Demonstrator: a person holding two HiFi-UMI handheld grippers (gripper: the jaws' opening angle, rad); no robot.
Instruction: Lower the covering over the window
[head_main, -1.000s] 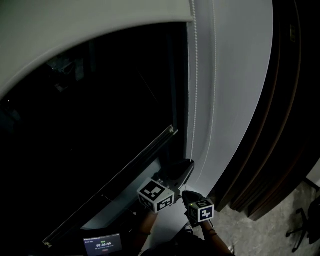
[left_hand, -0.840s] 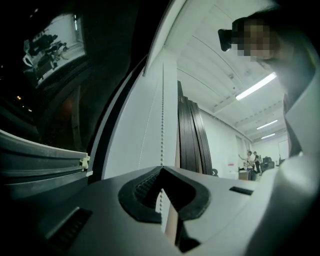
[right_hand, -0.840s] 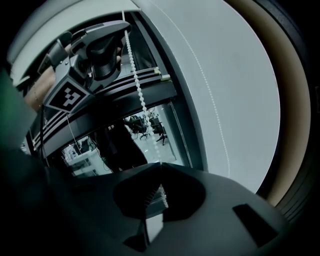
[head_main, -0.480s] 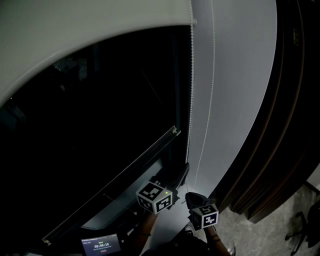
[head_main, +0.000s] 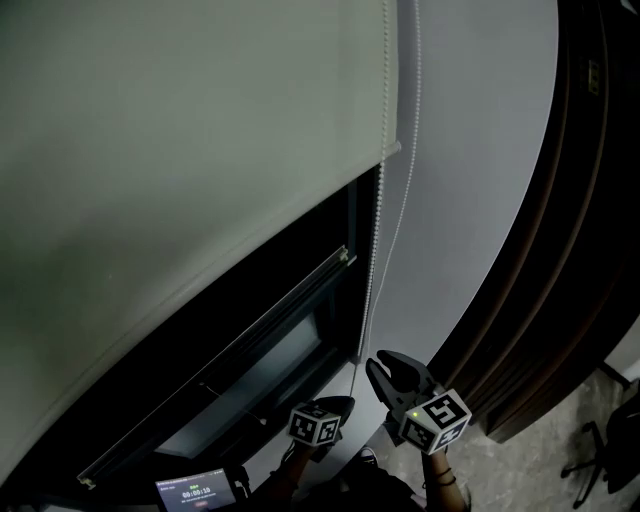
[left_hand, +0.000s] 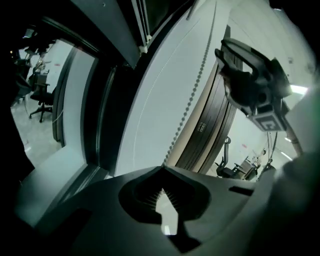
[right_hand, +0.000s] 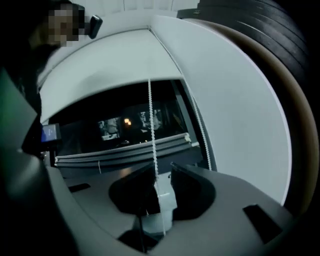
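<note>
Pale grey-green woven fabric, matt and flat: roller blind (head_main: 180, 150), drawn down over most of the window (head_main: 300, 275), its straight hem bar (head_main: 392, 150) ending beside the pale wall; dark glass shows only below the hem. Bead chain (head_main: 372, 270): small white balls on a thin cord, hanging just right of the blind's edge and running down to the two tools. Left gripper (left_hand: 163, 167): matt black plastic, held low at the foot of the head view with its checkered marker cube (head_main: 313, 425) turned upward, jaws pointing up the chain and pressed fully together on the bead chain, which enters at their toothed tip. Right gripper (right_hand: 161, 172): same black plastic, held just beside the left one and slightly higher, tilted toward the window; jaws stand apart, a strand of chain passing between them close against one jaw, with a white connector (right_hand: 166, 197) below it in the throat; nothing clamped. Wall (head_main: 470, 180): smooth, light grey, curved by the lens. Timber surround (head_main: 590, 200): dark brown, ribbed in long parallel mouldings. Small screen device (head_main: 195, 492): lit display at the bottom edge of the head view, text too small to read.
</note>
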